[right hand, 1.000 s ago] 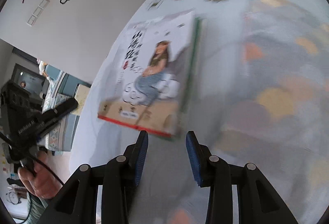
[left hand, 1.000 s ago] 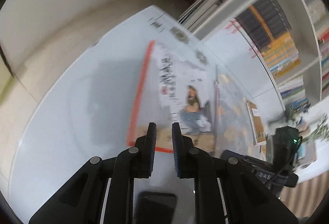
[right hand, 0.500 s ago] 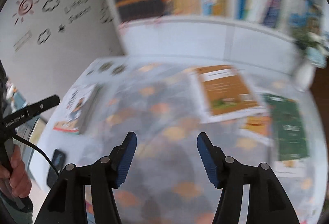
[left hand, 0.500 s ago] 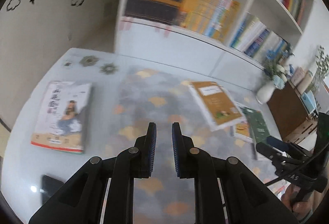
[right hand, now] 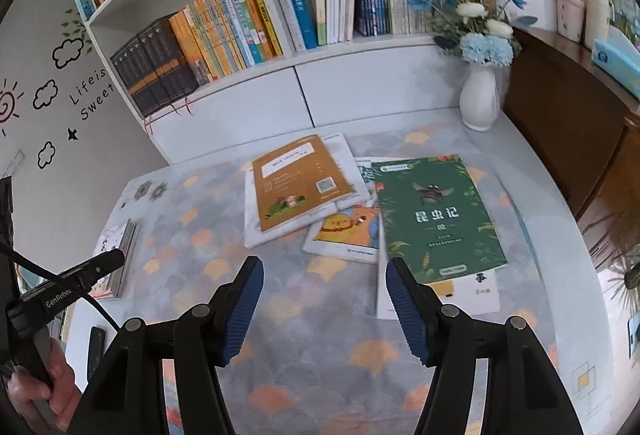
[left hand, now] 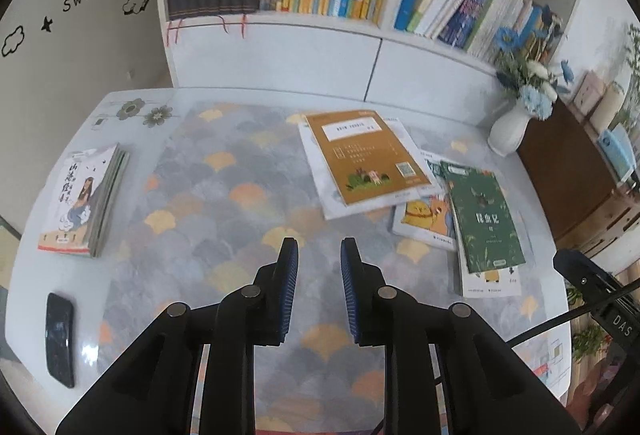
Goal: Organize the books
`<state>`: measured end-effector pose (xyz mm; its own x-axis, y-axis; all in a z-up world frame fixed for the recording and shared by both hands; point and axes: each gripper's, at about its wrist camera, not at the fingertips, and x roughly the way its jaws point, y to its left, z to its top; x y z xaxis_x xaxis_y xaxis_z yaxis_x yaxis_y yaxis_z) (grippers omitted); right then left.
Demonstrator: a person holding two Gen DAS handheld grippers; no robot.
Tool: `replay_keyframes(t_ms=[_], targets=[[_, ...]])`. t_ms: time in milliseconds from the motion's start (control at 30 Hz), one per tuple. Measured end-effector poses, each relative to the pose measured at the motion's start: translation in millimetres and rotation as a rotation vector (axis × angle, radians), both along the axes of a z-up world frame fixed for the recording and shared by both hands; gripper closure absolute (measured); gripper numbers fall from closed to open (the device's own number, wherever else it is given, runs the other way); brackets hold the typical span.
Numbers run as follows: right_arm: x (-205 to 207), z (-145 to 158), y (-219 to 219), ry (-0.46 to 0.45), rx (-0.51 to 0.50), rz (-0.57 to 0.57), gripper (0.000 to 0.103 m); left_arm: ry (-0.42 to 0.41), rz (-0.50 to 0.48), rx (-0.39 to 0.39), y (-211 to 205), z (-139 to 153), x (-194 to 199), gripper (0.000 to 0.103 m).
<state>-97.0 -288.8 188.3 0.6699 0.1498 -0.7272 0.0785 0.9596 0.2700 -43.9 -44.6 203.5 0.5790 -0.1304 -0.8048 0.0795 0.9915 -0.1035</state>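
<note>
While both grippers hover empty, the left gripper point(left hand: 319, 255) narrowly parted and the right gripper point(right hand: 325, 267) wide apart, the green book point(right hand: 436, 215) lies flat on overlapping books, long axis toward the bookshelf point(right hand: 280, 63).

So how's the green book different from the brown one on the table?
The green book has a dark leafy cover with an insect; the brown book is plain ochre with a white label and a QR code. The green book sits nearer the vase, the brown nearer the shelf. Both lie flat atop other books.
</note>
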Motion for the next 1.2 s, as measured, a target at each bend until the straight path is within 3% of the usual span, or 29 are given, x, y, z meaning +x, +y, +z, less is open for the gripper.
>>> replay_keyframes(t_ms=[567,1033,1200], targets=[[3,-14,-7,0.021,0.037,0.054,0.041,-0.009,0.018,0.115,-32,1,-7,0.084],[9,-15,1,0.017,0.060,0.075,0.041,-0.013,0.020,0.137,-29,0,-5,0.084],[24,-24,3,0.023,0.095,0.076,0.041,0.019,0.017,0.139,-20,-15,10,0.081]])
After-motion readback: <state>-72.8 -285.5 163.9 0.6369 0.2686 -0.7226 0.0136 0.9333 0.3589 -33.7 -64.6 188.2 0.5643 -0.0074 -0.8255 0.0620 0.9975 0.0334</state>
